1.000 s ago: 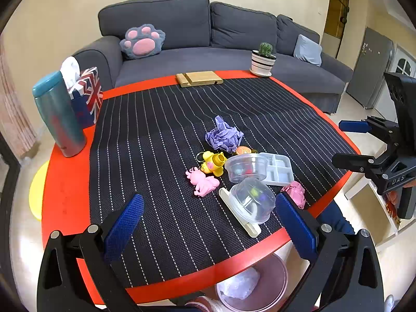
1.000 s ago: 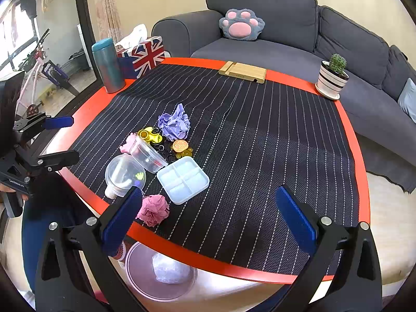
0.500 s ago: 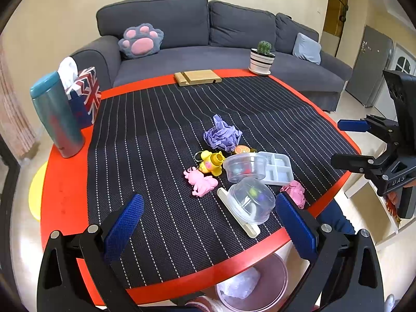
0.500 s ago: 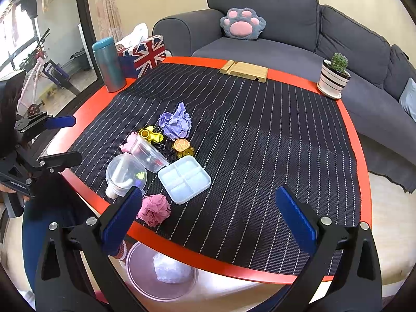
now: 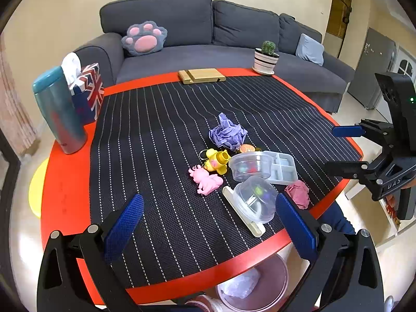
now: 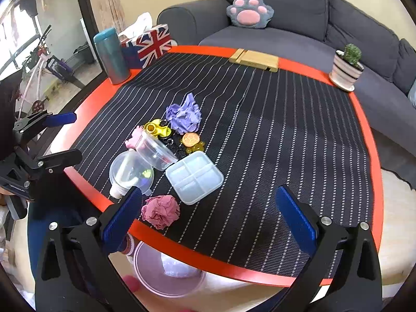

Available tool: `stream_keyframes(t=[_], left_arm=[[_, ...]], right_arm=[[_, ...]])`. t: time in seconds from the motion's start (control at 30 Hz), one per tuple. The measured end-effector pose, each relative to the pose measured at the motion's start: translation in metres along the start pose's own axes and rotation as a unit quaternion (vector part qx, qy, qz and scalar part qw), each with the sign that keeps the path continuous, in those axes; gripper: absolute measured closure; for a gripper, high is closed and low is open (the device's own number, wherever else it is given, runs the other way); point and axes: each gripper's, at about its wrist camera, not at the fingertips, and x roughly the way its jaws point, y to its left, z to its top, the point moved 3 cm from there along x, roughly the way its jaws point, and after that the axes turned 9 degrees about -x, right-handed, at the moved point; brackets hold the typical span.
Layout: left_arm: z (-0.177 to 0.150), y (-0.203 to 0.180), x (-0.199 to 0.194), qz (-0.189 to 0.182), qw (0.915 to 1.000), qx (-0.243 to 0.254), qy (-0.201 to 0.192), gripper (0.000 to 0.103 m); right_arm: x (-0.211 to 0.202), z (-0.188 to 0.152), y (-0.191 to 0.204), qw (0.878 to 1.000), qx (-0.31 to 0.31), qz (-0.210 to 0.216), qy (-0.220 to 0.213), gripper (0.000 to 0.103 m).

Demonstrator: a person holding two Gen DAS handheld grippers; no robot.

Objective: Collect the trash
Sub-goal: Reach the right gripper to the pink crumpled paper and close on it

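A crumpled purple paper ball [image 5: 228, 134] [image 6: 184, 115] lies mid-table on the striped mat. A crumpled pink paper ball [image 5: 298, 193] [image 6: 160, 211] lies near the table's front edge. A pink bin [image 5: 253, 286] [image 6: 166, 270] with white paper in it stands on the floor below that edge. My left gripper [image 5: 208, 230] is open and empty, above the near edge. My right gripper [image 6: 208, 223] is open and empty, hovering at the edge, its left finger beside the pink ball. Each gripper shows in the other's view, the right one [image 5: 345, 150] and the left one [image 6: 61, 135].
Clear plastic containers [image 5: 253, 200] [image 6: 156, 150], a white divided tray [image 6: 195, 179], pink and yellow toys [image 5: 206, 179] and an orange keychain [image 6: 190, 139] cluster near the paper balls. A teal tumbler [image 5: 58, 109], flag tissue box [image 6: 153, 44], wooden stand [image 5: 201, 75] and potted cactus [image 6: 347, 66] ring the table.
Both views have shifted only slightly; the grippers stay open and the objects on the table have not moved.
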Motion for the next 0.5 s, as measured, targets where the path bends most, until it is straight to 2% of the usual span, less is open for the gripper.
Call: stream_keyframes(t=[0.13,0.43,0.47,0.5], left_arm=[[0.000,0.004,0.003,-0.002,0.9999,-0.007,0.015,0.006],[-0.004,0.008,0.005,0.003,0.9999,-0.006,0.011,0.006],[-0.004,0.008,0.005,0.001,0.9999,-0.007,0.009,0.006],[-0.004,0.008,0.005,0.000,0.9999,-0.007,0.011,0.006]], right_arm=[[0.011,0.000,0.008,1.000,-0.012,0.010,0.020,0.003],[0.039,-0.006,0.035,0.996,-0.052,0.041,0.063,0.004],[0.040,-0.007,0.037,0.996,-0.054,0.043,0.065,0.006],[0.042,-0.007,0.040,0.995,-0.058,0.046,0.069,0.019]])
